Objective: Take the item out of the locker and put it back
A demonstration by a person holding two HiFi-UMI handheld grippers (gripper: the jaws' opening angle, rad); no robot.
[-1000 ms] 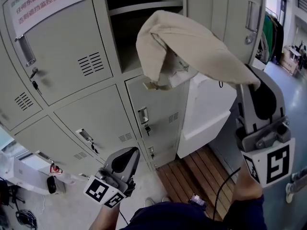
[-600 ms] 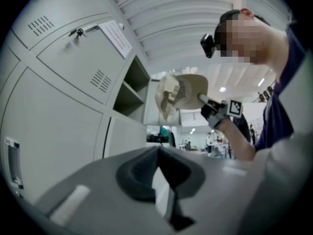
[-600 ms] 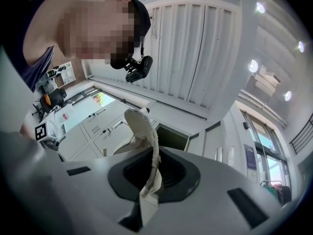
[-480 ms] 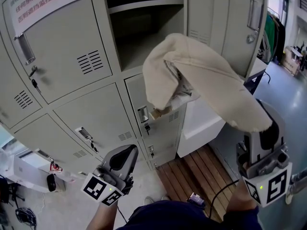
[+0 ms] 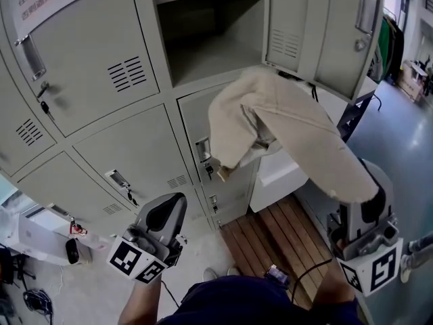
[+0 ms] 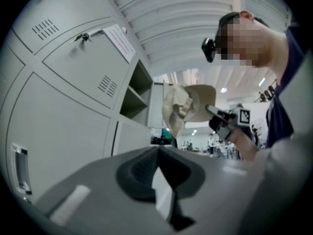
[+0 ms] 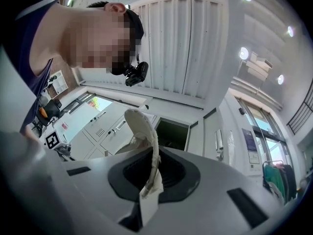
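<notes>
A beige cloth hat (image 5: 284, 124) hangs in the air in front of the lockers, below the open locker compartment (image 5: 210, 46). My right gripper (image 5: 367, 196) is at the lower right, shut on the hat's edge, and the cloth drapes over its tips. In the right gripper view the hat's brim (image 7: 146, 141) is pinched between the jaws of the right gripper (image 7: 150, 186). My left gripper (image 5: 167, 214) hangs low at the left, shut and holding nothing. The left gripper view shows the left gripper (image 6: 159, 153) pointing up towards the hat (image 6: 183, 106).
The open locker door (image 5: 318, 26) stands out to the right of the compartment. Closed locker doors (image 5: 135, 161) with keys fill the left. A white cabinet (image 5: 287, 175) and wooden floor slats (image 5: 277, 235) lie below the hat. A cable (image 5: 308, 276) trails from the right gripper.
My right gripper has come down and back from the locker with the hat, which dropped from in front of the open compartment to below it. The left gripper has shifted slightly lower.
</notes>
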